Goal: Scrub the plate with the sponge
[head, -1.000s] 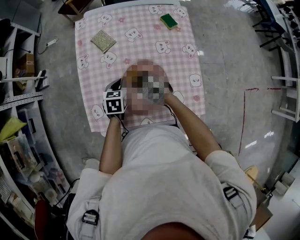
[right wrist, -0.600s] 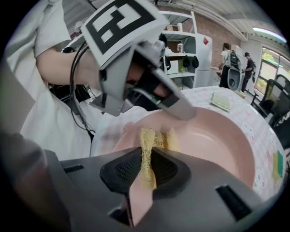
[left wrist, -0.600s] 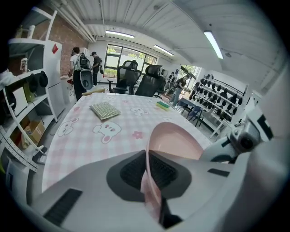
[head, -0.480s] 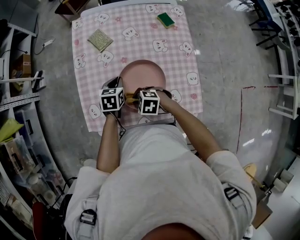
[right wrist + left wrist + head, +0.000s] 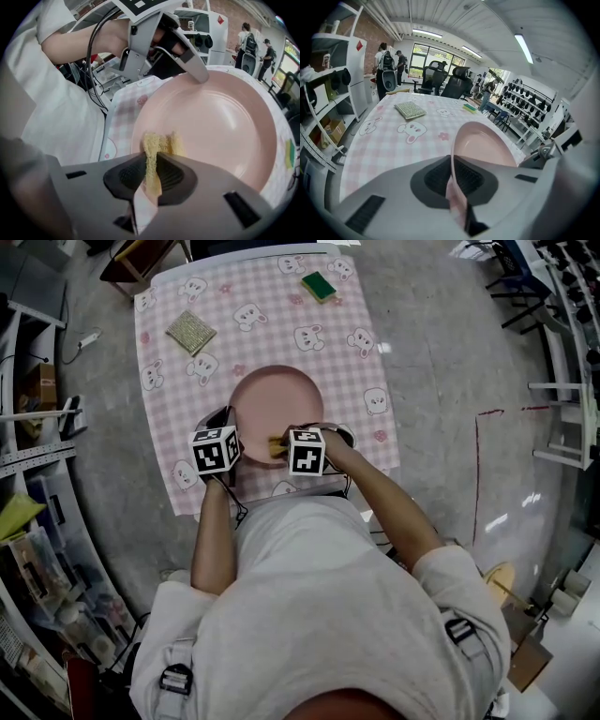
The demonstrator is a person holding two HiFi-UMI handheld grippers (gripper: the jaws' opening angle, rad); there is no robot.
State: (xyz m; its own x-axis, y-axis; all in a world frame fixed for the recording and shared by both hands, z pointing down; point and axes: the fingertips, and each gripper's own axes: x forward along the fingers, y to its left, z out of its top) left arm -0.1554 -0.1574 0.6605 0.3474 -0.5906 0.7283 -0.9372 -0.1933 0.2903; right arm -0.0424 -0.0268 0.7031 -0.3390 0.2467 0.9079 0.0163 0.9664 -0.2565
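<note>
A pink plate (image 5: 275,401) lies on the pink checked tablecloth (image 5: 361,352), near its front edge. My left gripper (image 5: 231,430) is shut on the plate's left rim; in the left gripper view the rim (image 5: 454,154) runs straight between the jaws of that gripper (image 5: 452,177). My right gripper (image 5: 285,446) is shut on a small yellow sponge (image 5: 157,145), which it presses onto the near part of the plate (image 5: 225,117). From the right gripper (image 5: 150,177) view, the left gripper (image 5: 185,54) shows at the plate's far rim.
A green and yellow sponge (image 5: 319,284) lies at the table's far right. A glittery square pad (image 5: 190,332) lies at the far left, also seen in the left gripper view (image 5: 410,110). Shelves (image 5: 28,512) stand left of the table. People and office chairs are far off.
The blur patch over the plate is gone and the plate shows whole. Both marker cubes sit a little lower and wider apart, the right gripper with the sponge slightly further right.
</note>
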